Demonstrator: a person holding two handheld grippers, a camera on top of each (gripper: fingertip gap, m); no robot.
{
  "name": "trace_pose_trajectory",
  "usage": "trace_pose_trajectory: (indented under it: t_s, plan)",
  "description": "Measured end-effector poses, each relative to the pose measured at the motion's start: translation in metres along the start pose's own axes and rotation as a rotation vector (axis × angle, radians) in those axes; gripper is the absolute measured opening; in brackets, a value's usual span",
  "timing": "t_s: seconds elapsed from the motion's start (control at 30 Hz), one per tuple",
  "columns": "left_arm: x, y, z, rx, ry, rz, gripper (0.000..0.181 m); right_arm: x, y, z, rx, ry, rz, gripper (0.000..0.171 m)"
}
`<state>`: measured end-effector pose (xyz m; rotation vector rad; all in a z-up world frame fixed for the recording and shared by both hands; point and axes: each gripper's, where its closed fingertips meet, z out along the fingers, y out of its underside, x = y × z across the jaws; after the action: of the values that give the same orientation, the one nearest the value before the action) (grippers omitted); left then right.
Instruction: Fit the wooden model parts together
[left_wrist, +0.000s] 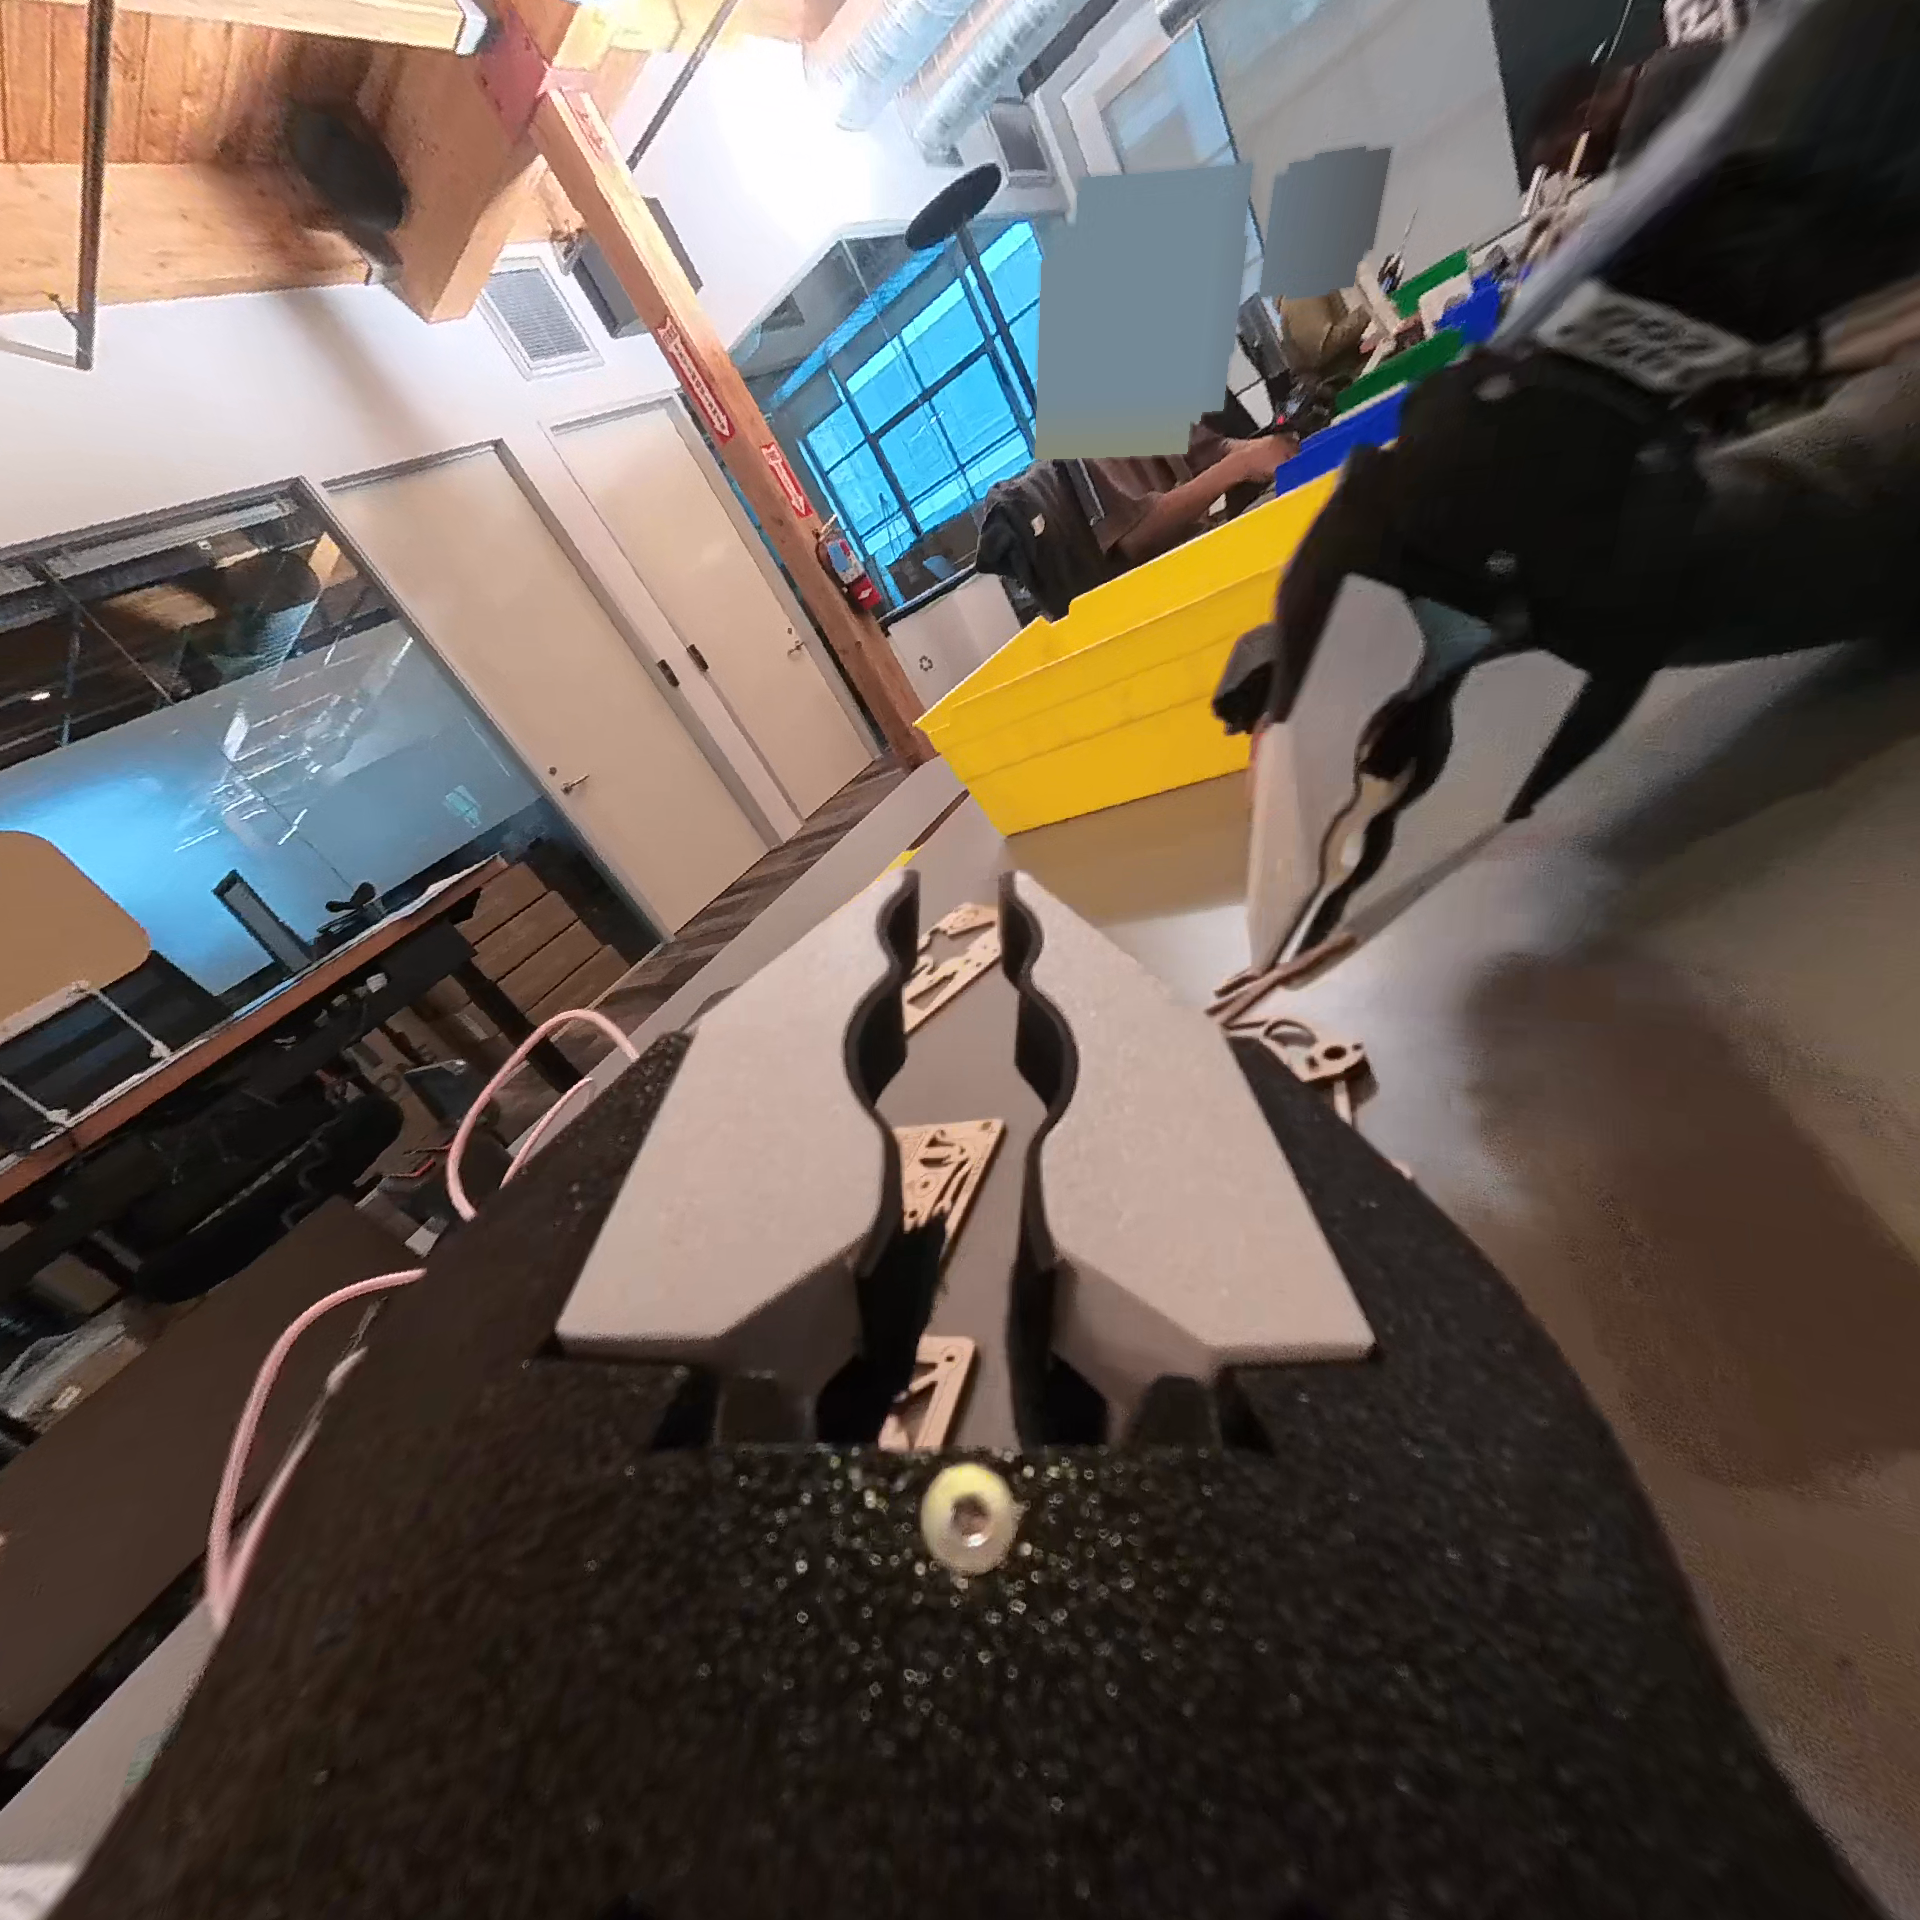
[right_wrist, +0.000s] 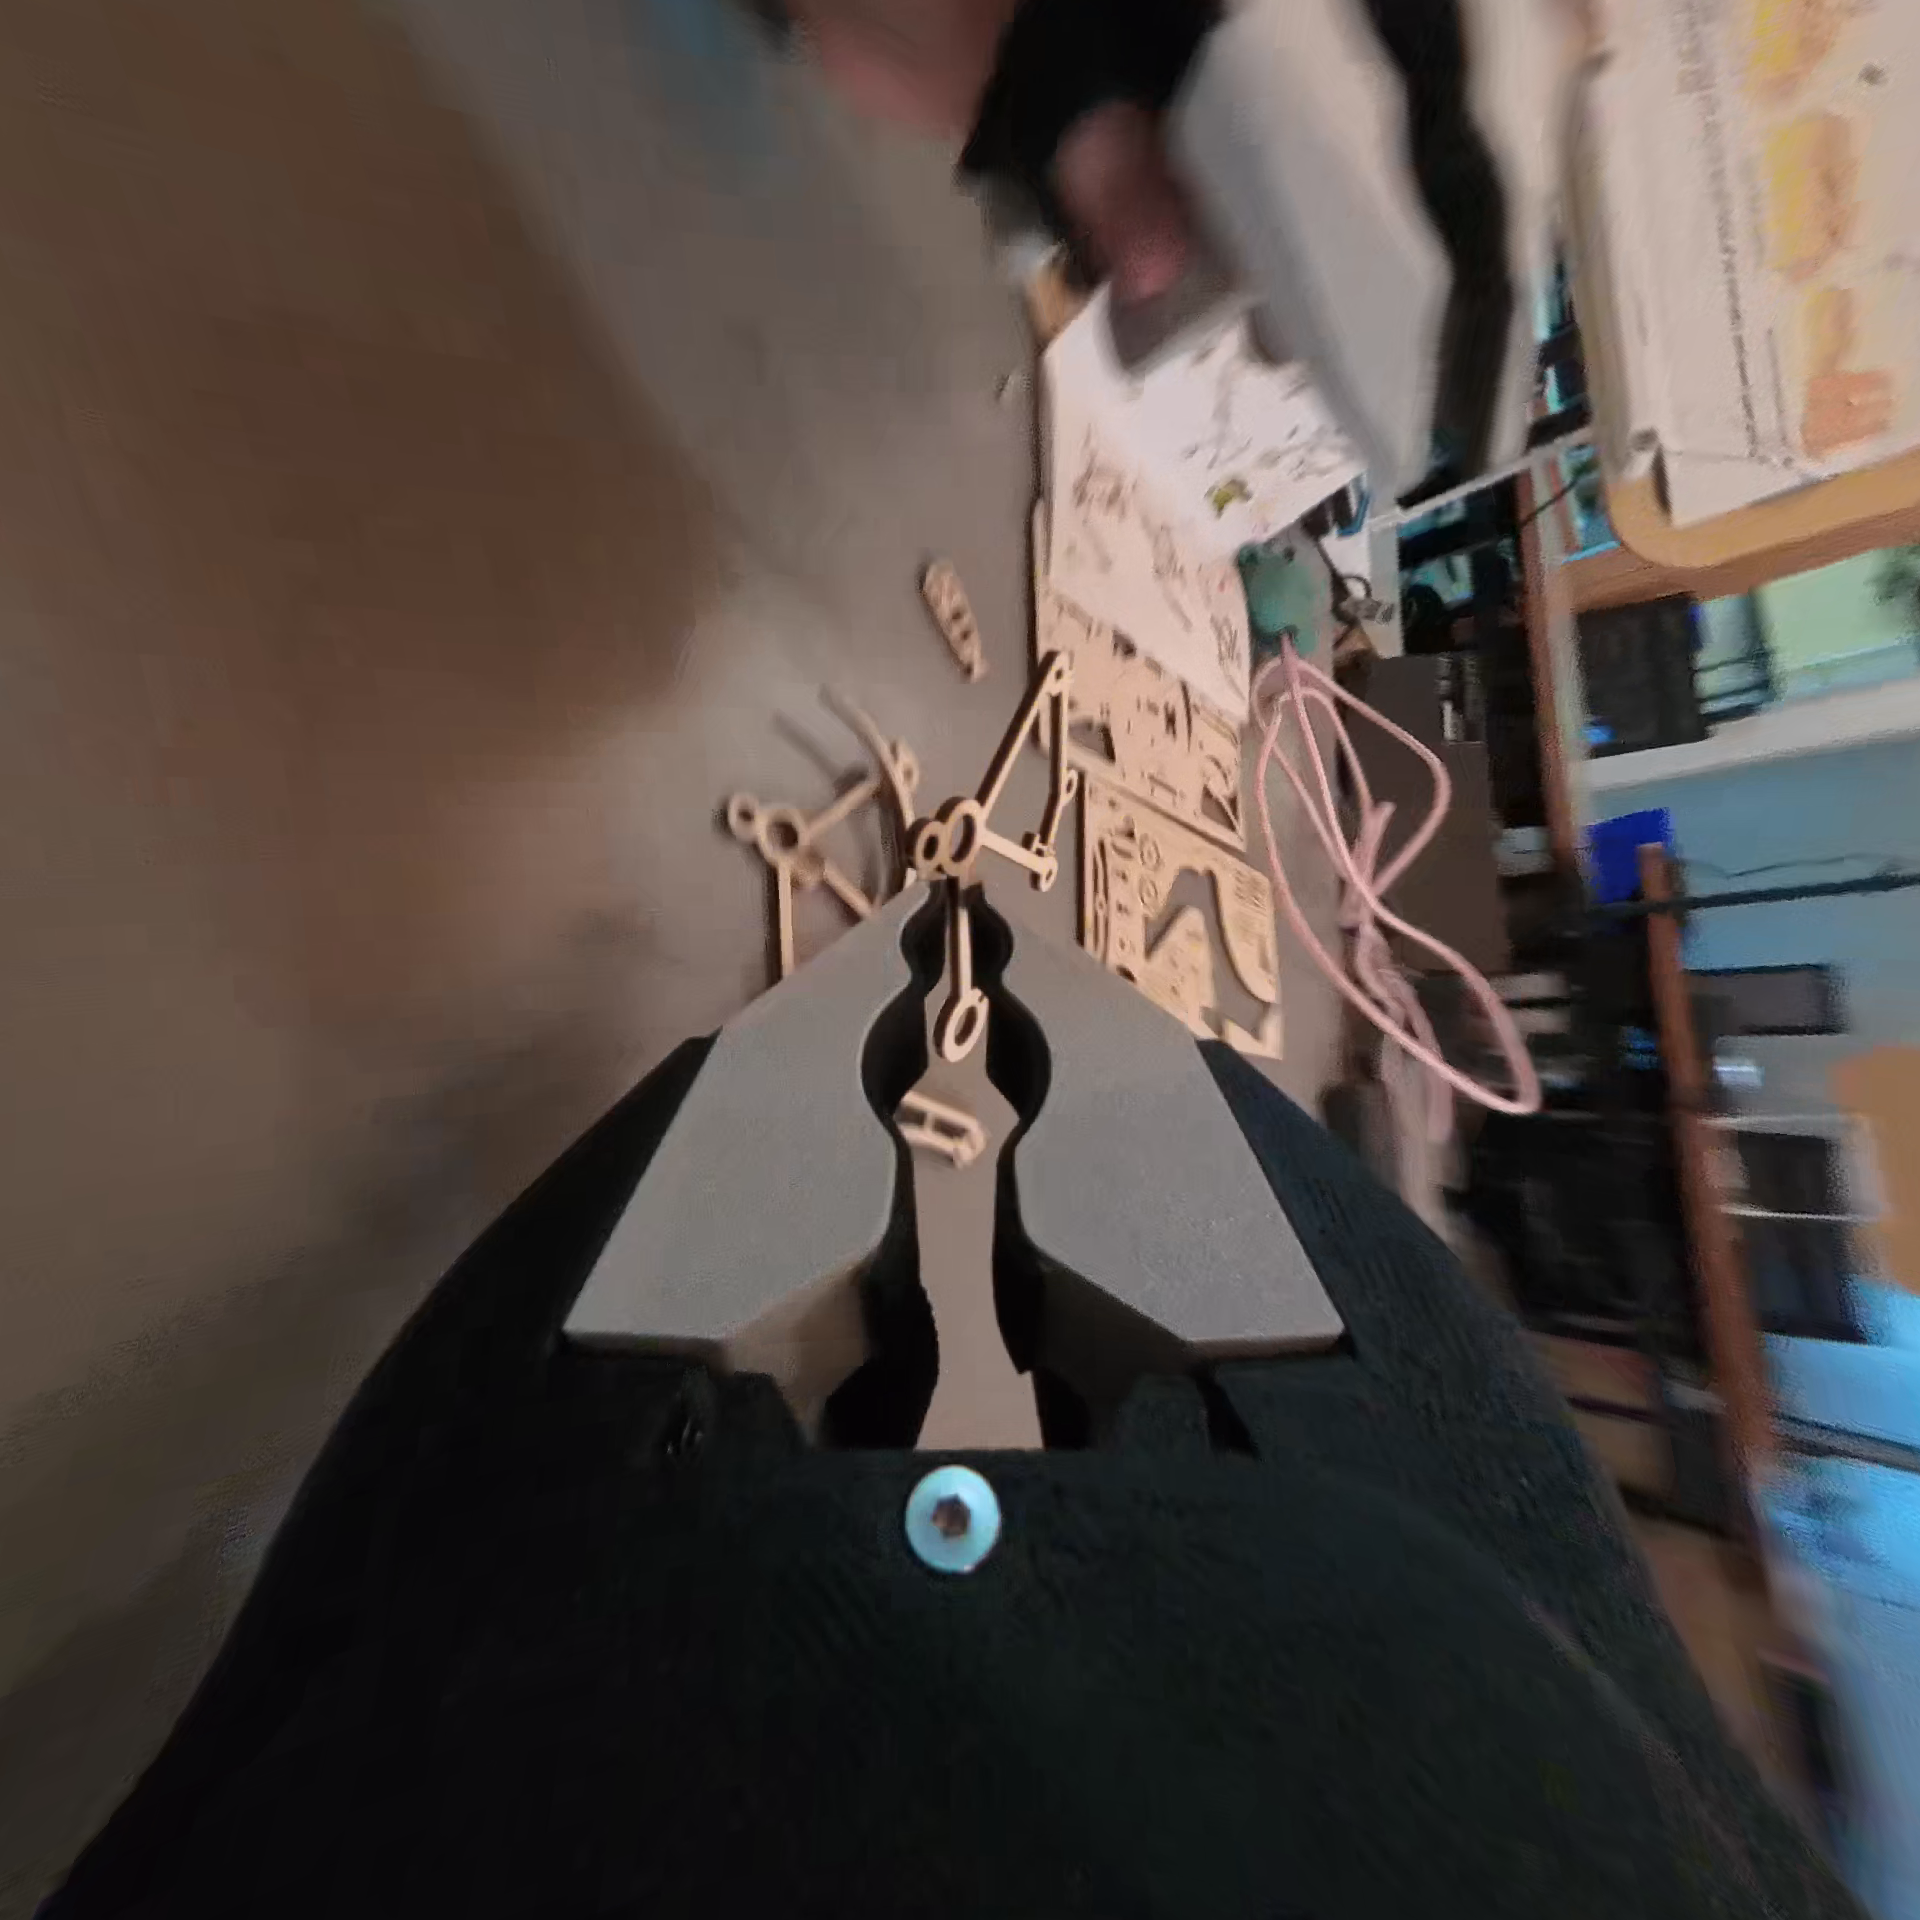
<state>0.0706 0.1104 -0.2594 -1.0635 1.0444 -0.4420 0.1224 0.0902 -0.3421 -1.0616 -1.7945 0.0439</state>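
Note:
In the right wrist view my right gripper is shut on a thin wooden frame part with ring ends, held just above the grey table. One ring end sits between the fingers. A similar wooden frame part lies on the table just left of it. In the left wrist view my left gripper is open with a narrow gap and empty, low over flat wooden pieces. The right gripper shows there to the upper right, its tips pinching the thin part near the table.
Punched wooden sheets and a printed paper sheet lie right of the held part, with small loose pieces nearby. A pink cable hangs at the table edge. A yellow bin and blue bins stand behind; a person sits beyond.

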Motion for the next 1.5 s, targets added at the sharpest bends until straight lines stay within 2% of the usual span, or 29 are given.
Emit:
trace_pose_trajectory:
  t_s: [0.13,0.2,0.23,0.3,0.4,0.53,0.7,0.77,0.83,1.0,1.07,1.13,1.27,1.3,1.33,1.37,1.4,1.43,1.5]
  plan:
    - [0.01,-0.009,0.003,0.044,0.072,-0.054,0.035,0.021,-0.04,-0.023,0.382,-0.159,0.542,0.002]
    - [0.022,-0.009,0.007,0.024,0.146,-0.086,0.057,0.027,-0.044,-0.031,0.489,-0.258,0.722,0.001]
    - [0.027,-0.01,0.009,0.016,0.182,-0.113,0.062,0.026,-0.043,-0.033,0.514,-0.303,0.774,0.001]
    - [0.034,-0.013,0.009,0.029,0.242,-0.192,0.057,0.023,-0.047,-0.037,0.574,-0.409,0.86,0.002]
    - [0.041,-0.013,0.009,0.025,0.342,-0.37,0.04,0.018,-0.058,-0.043,0.668,-0.573,0.979,0.002]
    - [0.06,-0.011,0.004,-0.007,0.555,-0.597,0.003,0.017,-0.06,-0.045,0.717,-0.652,1.062,0.002]
    - [0.058,-0.008,0.004,-0.008,0.609,-0.769,0.0,0.022,-0.052,-0.039,0.697,-0.594,1.085,0.004]
    - [0.05,-0.006,0.005,0.001,0.571,-0.825,0.0,0.029,-0.041,-0.031,0.651,-0.501,1.104,0.023]
    - [0.039,-0.006,0.006,0.035,0.521,-0.878,0.0,0.033,-0.032,-0.024,0.599,-0.425,1.107,0.029]
    - [0.019,-0.013,0.004,0.135,0.43,-0.891,0.0,0.035,-0.034,-0.018,0.609,-0.378,1.149,0.019]
    - [0.02,-0.012,0.005,0.121,0.42,-0.851,0.0,0.035,-0.037,-0.018,0.63,-0.37,1.142,0.017]
    - [0.023,-0.011,0.005,0.107,0.426,-0.828,0.0,0.035,-0.04,-0.021,0.653,-0.37,1.12,0.001]
    - [0.026,-0.01,0.005,0.087,0.455,-0.859,0.0,0.036,-0.04,-0.024,0.641,-0.387,1.122,0.001]
    - [0.026,-0.008,0.005,0.067,0.46,-0.851,0.003,0.035,-0.04,-0.024,0.637,-0.4,1.132,0.001]
    - [0.024,-0.003,0.008,0.027,0.424,-0.821,0.034,0.035,-0.04,-0.025,0.633,-0.418,1.146,0.001]
    - [0.02,0.006,0.012,-0.029,0.356,-0.746,0.074,0.034,-0.04,-0.025,0.627,-0.438,1.17,0.001]
    - [0.017,0.015,0.014,-0.082,0.297,-0.627,0.099,0.034,-0.039,-0.026,0.625,-0.467,1.2,0.001]
    - [0.017,0.02,0.014,-0.124,0.264,-0.485,0.109,0.032,-0.04,-0.028,0.623,-0.509,1.233,0.001]
    - [0.03,0.022,0.01,-0.164,0.29,-0.224,0.108,0.029,-0.041,-0.03,0.617,-0.603,1.304,0.001]
